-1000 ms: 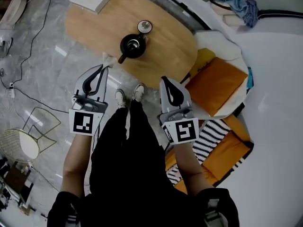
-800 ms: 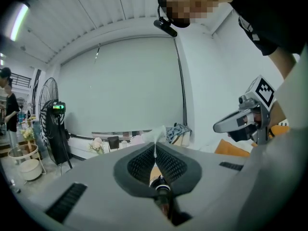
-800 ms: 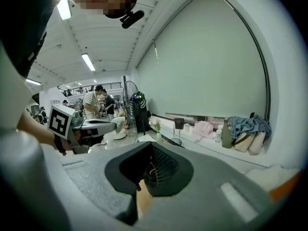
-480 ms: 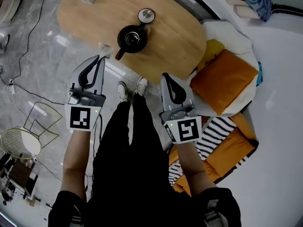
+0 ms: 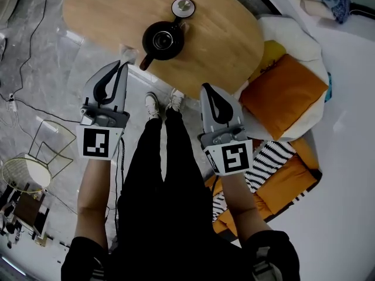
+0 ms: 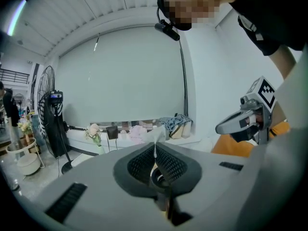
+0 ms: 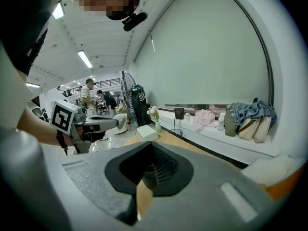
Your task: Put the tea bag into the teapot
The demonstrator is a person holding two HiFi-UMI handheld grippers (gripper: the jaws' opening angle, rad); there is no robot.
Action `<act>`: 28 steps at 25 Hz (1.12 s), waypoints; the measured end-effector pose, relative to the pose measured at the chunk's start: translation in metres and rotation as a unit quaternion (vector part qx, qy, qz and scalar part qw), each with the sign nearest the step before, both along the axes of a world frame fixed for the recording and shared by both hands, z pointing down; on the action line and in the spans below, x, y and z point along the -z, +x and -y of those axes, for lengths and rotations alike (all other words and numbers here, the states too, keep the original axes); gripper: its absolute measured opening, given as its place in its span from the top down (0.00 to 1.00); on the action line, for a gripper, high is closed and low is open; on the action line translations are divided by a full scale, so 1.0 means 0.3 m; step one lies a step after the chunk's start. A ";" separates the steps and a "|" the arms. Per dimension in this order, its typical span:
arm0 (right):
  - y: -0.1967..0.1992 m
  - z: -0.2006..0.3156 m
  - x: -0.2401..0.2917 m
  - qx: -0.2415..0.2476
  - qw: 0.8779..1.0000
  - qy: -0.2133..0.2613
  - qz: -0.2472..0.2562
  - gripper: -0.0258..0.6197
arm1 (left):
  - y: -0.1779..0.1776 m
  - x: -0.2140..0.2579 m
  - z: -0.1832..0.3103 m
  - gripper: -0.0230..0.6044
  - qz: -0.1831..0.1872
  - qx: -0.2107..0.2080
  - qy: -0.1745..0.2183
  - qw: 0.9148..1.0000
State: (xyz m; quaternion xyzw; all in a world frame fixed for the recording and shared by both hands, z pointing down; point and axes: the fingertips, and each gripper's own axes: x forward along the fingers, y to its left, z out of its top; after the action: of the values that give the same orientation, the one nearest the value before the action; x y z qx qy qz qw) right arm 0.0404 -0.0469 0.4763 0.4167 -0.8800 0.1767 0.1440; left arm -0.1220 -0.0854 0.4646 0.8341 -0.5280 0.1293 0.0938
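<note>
In the head view the left tongs [image 5: 124, 65] are closed, and a small pale tea bag [image 5: 128, 55] sticks out at their tips, just over the near edge of the light wooden oval counter [image 5: 222, 45]. A round black teapot [image 5: 163, 40] stands open on the counter just beyond and to the right of the tea bag, apart from it, with its round lid [image 5: 183, 6] lying beside it on the far side. The right tongs [image 5: 206, 86] are closed with nothing showing between them, and hover near the counter's edge beside an orange cushion [image 5: 284, 95] on a white sofa. A black-and-white striped cushion [image 5: 263, 163] lies nearer the person. The grey marble floor [image 5: 35, 69] is crossed by cables. In the left gripper view the left tongs [image 6: 155, 146] are pressed together on the tea bag [image 6: 155, 137], whose thin pale paper rises from between the tips. The right tongs [image 6: 220, 127] show at the right. Behind is a wide pale wall, with a black standing fan [image 6: 48, 114] at the left and a heap of clothes [image 6: 174, 124] on a low ledge. In the right gripper view the right tongs [image 7: 151, 143] meet at the tips and hold nothing, with the counter [image 7: 168, 137] beyond them. A flat white box [image 7: 147, 133] lies at the counter's far end. The left tongs [image 7: 115, 123] show at the left.
</note>
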 end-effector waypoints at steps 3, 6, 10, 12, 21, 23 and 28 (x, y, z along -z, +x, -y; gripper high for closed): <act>-0.011 0.009 -0.034 0.004 1.000 -0.006 0.002 0.95 | 0.011 -0.045 0.018 0.95 0.003 -0.006 -0.007 1.000; -0.016 0.021 -0.066 0.007 1.000 -0.013 0.004 0.95 | 0.025 -0.089 0.042 0.95 0.009 -0.011 -0.011 1.000; -0.030 0.034 -0.088 0.012 1.000 -0.015 0.003 0.95 | 0.034 -0.139 0.066 0.95 0.014 -0.014 -0.015 1.000; -0.035 0.042 -0.094 0.015 1.000 -0.016 0.002 0.95 | 0.038 -0.160 0.076 0.95 0.013 -0.015 -0.018 1.000; -0.047 0.075 -0.122 0.023 1.000 -0.018 0.002 0.95 | 0.085 -0.246 0.091 0.95 0.149 -0.134 -0.027 0.979; -0.050 0.080 -0.127 0.024 1.000 -0.018 0.004 0.95 | 0.090 -0.256 0.103 0.95 0.149 -0.134 -0.027 0.979; -0.056 0.077 -0.144 0.027 0.999 -0.020 0.004 0.95 | 0.114 -0.296 0.111 0.95 0.162 -0.152 -0.036 0.974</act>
State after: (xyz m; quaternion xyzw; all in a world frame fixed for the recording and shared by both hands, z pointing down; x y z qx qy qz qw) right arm 0.0237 -0.0699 0.5194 0.3889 -0.8879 0.1920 0.1534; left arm -0.0878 -0.1187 0.5534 0.8686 -0.3983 0.2943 0.0165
